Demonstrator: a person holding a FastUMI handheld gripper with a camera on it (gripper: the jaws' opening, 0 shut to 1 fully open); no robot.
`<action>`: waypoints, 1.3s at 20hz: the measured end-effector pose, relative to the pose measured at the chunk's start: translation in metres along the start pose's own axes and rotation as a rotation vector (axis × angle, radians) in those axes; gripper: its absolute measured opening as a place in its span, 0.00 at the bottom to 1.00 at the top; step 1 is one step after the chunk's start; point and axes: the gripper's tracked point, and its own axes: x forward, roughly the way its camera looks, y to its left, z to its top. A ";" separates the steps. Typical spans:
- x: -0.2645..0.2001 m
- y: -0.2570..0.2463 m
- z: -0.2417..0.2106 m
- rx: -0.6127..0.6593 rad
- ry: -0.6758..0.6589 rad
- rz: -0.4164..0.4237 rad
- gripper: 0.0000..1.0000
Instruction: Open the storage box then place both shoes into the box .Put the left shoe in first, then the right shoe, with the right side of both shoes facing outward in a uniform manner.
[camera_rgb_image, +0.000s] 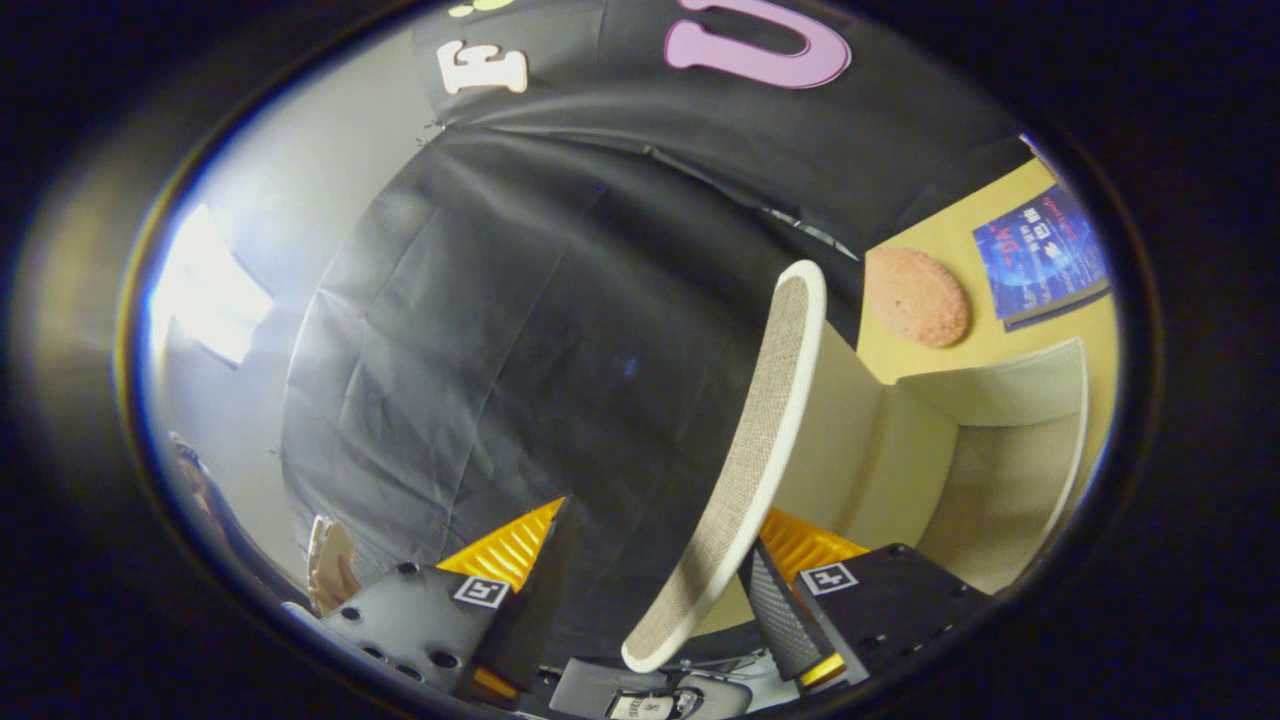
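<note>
So the gripper has its fingers spread apart, and the storage box's lid stands up between them, closer to the right finger; can't tell if it touches. The open storage box is just right of that lid, with a round pink pad on the yellow surface beyond it.

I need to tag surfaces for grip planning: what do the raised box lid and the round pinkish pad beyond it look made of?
Box lid, beside one finger of the open gripper: woven fabric panel, matte, smooth cream rim, probably plastic. Pinkish pad: speckled, matte, perhaps cork or felt.
</note>
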 end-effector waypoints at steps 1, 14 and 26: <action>0.012 0.003 -0.004 0.001 0.018 0.008 0.89; 0.079 -0.011 -0.047 -0.001 0.152 -0.009 0.89; 0.014 -0.060 0.002 -0.044 0.014 -0.148 0.90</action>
